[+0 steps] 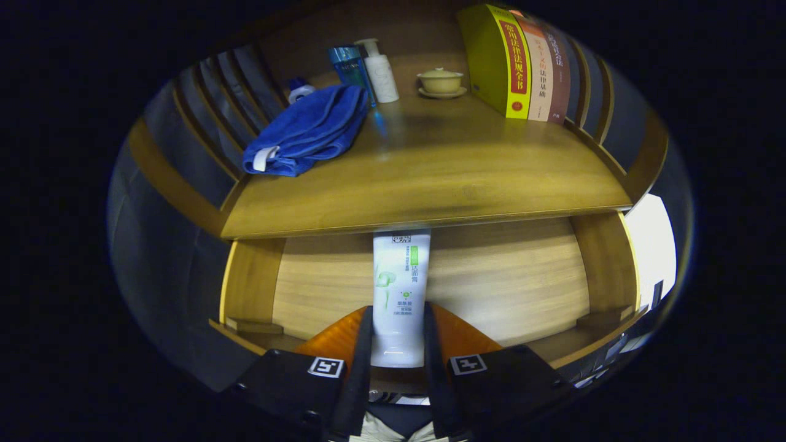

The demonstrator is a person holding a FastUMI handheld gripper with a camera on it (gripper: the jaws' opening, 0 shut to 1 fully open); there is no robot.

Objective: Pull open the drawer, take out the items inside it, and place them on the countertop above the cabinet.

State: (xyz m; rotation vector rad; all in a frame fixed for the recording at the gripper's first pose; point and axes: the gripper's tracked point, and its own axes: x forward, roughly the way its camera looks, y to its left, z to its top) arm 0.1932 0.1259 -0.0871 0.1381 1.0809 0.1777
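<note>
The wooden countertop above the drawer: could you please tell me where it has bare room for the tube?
The claw is shut on the white plastic tube over the open wooden drawer. The wooden countertop is bare across its front and middle, between the folded blue towel and the upright books. The back is crowded: bottles and a lidded cup.

Chinese characters run down the thick yellow book [514,61] spine and the two paler books [543,67] beside it. The white plastic tube [400,276], pinched between the gripper [398,310] fingers, bears Chinese print too small to make out.
</note>
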